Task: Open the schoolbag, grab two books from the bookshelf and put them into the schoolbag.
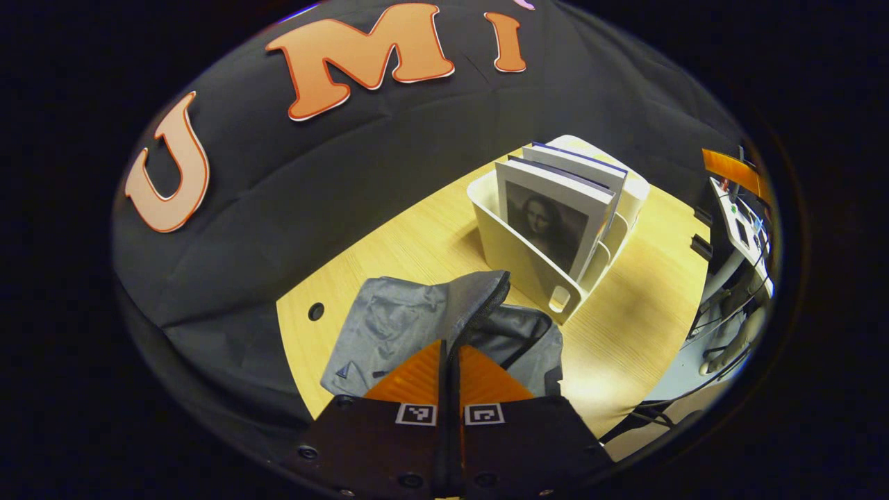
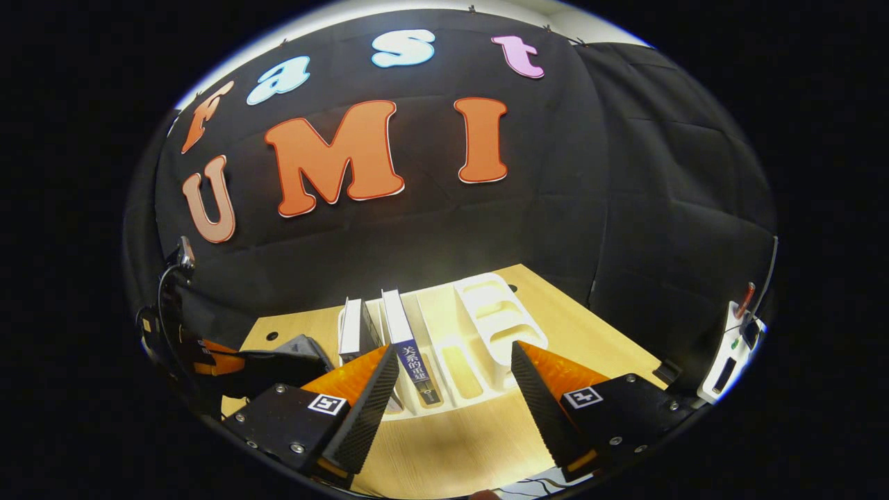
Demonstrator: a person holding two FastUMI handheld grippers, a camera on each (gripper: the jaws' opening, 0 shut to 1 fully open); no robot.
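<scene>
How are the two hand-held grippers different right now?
The left hand-held gripper is shut, pinching the grey schoolbag's flap and holding it up; the right hand-held gripper is open and holds nothing. The left is over the schoolbag; the right faces the white bookshelf and its books. Both are above the wooden table.

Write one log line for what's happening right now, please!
left gripper: shut on schoolbag flap, lifted | right gripper: open, facing books | bookshelf: two books inside | stage: bag opening

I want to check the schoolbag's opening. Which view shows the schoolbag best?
The left gripper view: the grey schoolbag lies close, its flap pinched up by the left claw. The right gripper view shows a small dark part at the table's left.
</scene>
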